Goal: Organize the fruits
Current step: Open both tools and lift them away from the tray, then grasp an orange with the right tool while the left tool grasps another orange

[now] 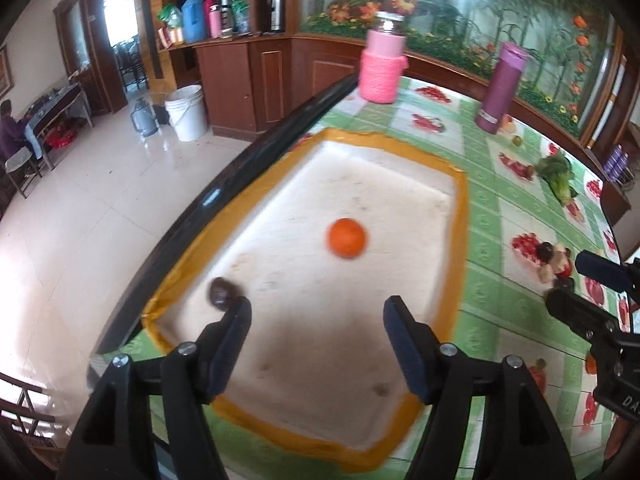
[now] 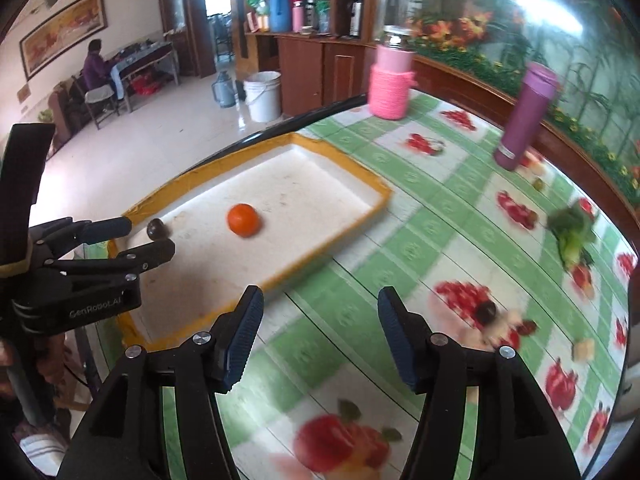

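Note:
A white tray (image 1: 463,216) (image 2: 386,194) with a yellow taped rim lies on the green fruit-print tablecloth. Inside it sit an orange (image 1: 347,238) (image 2: 244,220) and a dark round fruit (image 1: 222,291) (image 2: 157,229) near its left corner. My left gripper (image 1: 319,306) (image 2: 150,236) hangs open above the tray's near end, with nothing between its fingers and the dark fruit just beyond its left fingertip. My right gripper (image 2: 320,294) (image 1: 568,280) is open and empty over the cloth, right of the tray. Another dark fruit (image 2: 486,313) (image 1: 545,250) lies on the cloth ahead of it, beside pale pieces.
A leafy green vegetable (image 2: 572,232) and a small green fruit (image 2: 539,184) lie further right. A pink wrapped jar (image 2: 390,88) and a purple bottle (image 2: 524,116) stand at the table's far side. The table's dark edge runs just left of the tray. A person sits far off.

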The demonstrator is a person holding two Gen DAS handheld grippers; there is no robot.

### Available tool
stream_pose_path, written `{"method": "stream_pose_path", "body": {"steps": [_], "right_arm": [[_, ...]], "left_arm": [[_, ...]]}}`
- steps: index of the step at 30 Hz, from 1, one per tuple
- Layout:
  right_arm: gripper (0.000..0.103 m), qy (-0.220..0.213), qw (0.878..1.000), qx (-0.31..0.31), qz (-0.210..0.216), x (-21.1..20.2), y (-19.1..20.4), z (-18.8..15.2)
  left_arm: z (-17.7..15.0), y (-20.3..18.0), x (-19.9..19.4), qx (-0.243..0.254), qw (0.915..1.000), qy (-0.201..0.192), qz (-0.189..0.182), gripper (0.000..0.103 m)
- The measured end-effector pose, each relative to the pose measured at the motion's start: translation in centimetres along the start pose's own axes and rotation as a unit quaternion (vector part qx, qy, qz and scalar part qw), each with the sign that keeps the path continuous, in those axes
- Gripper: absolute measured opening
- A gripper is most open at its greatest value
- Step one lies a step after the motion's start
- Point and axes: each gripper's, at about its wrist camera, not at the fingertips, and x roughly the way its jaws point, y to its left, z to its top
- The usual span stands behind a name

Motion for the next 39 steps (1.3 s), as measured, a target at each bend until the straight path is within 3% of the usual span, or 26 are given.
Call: {"method": "stream_pose_path", "body": {"steps": [4,12,19,25,29,33,36,37,39], "right_arm": [[0.067,-0.013,0.999,0.032,-0.032,-2.8,-3.7,-2.8],[0.067,-0.013,0.991,0.103,-0.083,-7.2,-11.1,-8.4],[0.067,0.046,0.984,0.120,-0.121,-8.0,-17.1,-14.7],[0.067,0.090,0.980,0.132,-0.117,-6.5,-19.9,-17.8],[0.067,0.099,0.981,0.145,-0.087,-5.3,-21.3,-18.1],[0.067,0.109,0.985,0.108,-0.074,-3.4,-20.4,-17.4],[0.050,0.120,0.986,0.095,-0.060,-2.0,-20.6,-17.2],[0.038,0.125,0.986,0.094,-0.053,-1.6,-20.7,-17.3],[0.031,0.119,0.988,0.087,-0.044,-1.8,-20.8,-17.4]], "left_arm": [[-0.1,-4.3,-0.6,0.029,0.9994,-0.006,-0.019,0.079],[-1.3,-13.1,-1.2,0.103,0.9931,0.011,-0.056,0.087],[-3.2,-18.9,-1.2,0.161,0.9830,0.037,-0.081,0.089],[-5.2,-22.3,-1.1,0.195,0.9731,0.067,-0.102,0.089],[-6.2,-24.5,-1.5,0.227,0.9659,0.068,-0.105,0.089],[-6.7,-25.4,-1.8,0.238,0.9626,0.073,-0.108,0.089],[-7.0,-25.8,-1.9,0.250,0.9599,0.072,-0.104,0.089],[-7.2,-26.0,-2.0,0.255,0.9588,0.070,-0.103,0.089],[-7.5,-26.5,-2.1,0.266,0.9563,0.067,-0.101,0.089]]}}
